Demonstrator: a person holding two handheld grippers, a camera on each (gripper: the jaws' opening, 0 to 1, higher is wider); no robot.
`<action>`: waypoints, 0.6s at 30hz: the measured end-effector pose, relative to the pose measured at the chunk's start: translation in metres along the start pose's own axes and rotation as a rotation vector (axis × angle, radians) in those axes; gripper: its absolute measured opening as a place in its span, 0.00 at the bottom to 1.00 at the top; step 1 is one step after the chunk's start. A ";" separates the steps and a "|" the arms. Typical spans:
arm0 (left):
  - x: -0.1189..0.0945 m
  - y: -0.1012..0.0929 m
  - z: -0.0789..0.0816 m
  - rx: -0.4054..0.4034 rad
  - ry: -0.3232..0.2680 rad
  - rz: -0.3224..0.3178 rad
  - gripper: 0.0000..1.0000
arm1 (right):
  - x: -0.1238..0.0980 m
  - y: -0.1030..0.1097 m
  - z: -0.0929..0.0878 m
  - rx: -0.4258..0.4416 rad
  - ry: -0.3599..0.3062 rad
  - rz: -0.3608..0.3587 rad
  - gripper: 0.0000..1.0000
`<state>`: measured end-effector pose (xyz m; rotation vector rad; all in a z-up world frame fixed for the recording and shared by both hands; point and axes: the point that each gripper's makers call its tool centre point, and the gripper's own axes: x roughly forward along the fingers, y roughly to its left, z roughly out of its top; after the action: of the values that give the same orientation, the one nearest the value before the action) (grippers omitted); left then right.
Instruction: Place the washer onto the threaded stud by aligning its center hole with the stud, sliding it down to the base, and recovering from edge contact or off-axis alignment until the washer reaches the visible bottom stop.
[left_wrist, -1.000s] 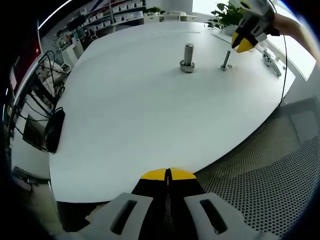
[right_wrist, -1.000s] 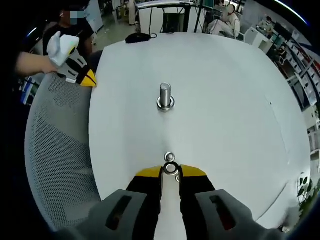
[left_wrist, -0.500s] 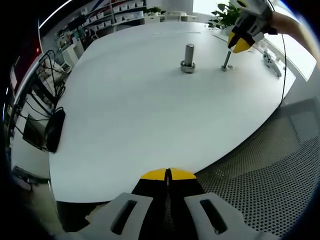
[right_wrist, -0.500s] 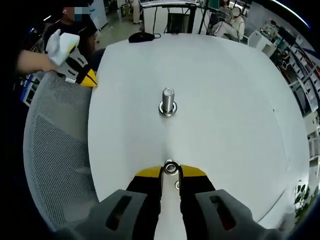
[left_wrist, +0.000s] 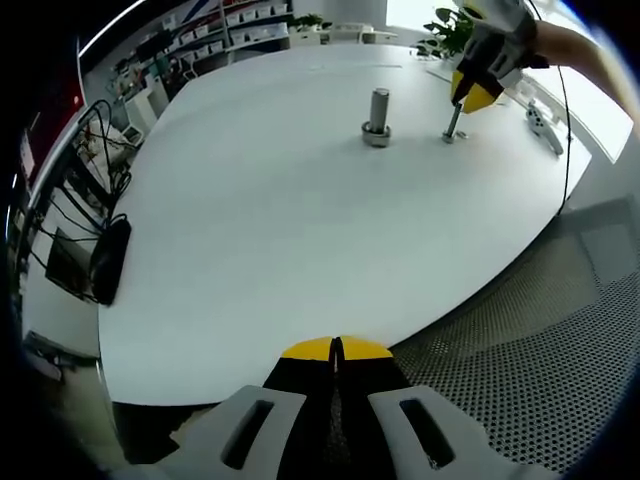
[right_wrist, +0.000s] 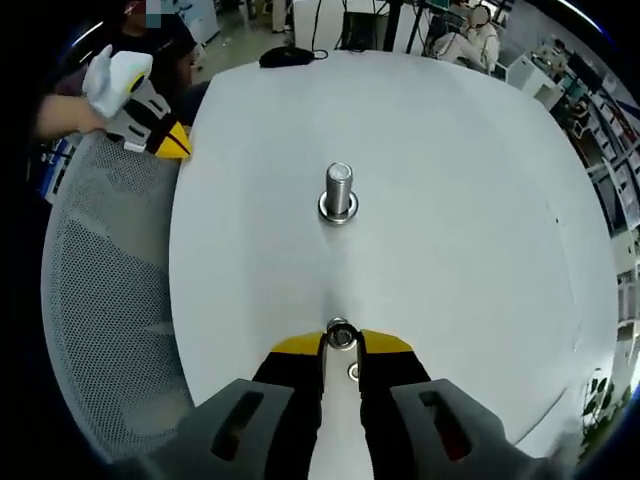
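A thick threaded stud (left_wrist: 378, 115) with a ring at its base stands on the white table (left_wrist: 290, 230). To its right stands a slim upright stud (left_wrist: 453, 122), and my right gripper (left_wrist: 472, 95) hangs at its top. In the right gripper view, my right gripper (right_wrist: 340, 345) is shut on a small silver washer (right_wrist: 340, 333). A small round metal piece (right_wrist: 353, 372) shows through the gap between the jaws, and the thick stud (right_wrist: 338, 190) stands ahead. My left gripper (left_wrist: 336, 348) is shut on nothing at the table's near edge. A hand holds this left gripper (right_wrist: 170, 143) above a chair.
A grey mesh chair (left_wrist: 540, 340) stands by the table edge, the same chair (right_wrist: 105, 300) under the left gripper. A black pouch (left_wrist: 108, 258) and cables lie at the far left. A white tool (left_wrist: 545, 125) and a plant (left_wrist: 455, 25) sit beyond the studs.
My right gripper has come down and left onto the top of the slim stud. In its own view the small round piece slid from ahead of the tips to under the jaws. The left gripper stayed put.
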<state>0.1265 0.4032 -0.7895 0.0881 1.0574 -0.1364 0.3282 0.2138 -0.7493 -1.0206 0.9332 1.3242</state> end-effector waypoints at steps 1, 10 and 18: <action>0.000 0.000 0.000 0.000 0.001 0.000 0.00 | 0.002 0.000 0.000 -0.003 0.004 0.002 0.14; 0.000 0.001 0.001 -0.004 -0.009 -0.001 0.00 | 0.014 0.000 -0.005 -0.003 0.033 0.023 0.14; 0.000 0.001 0.002 -0.014 -0.014 -0.005 0.00 | 0.026 0.001 -0.010 -0.005 0.056 0.037 0.14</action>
<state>0.1284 0.4039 -0.7884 0.0720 1.0445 -0.1337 0.3282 0.2126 -0.7774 -1.0531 0.9959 1.3346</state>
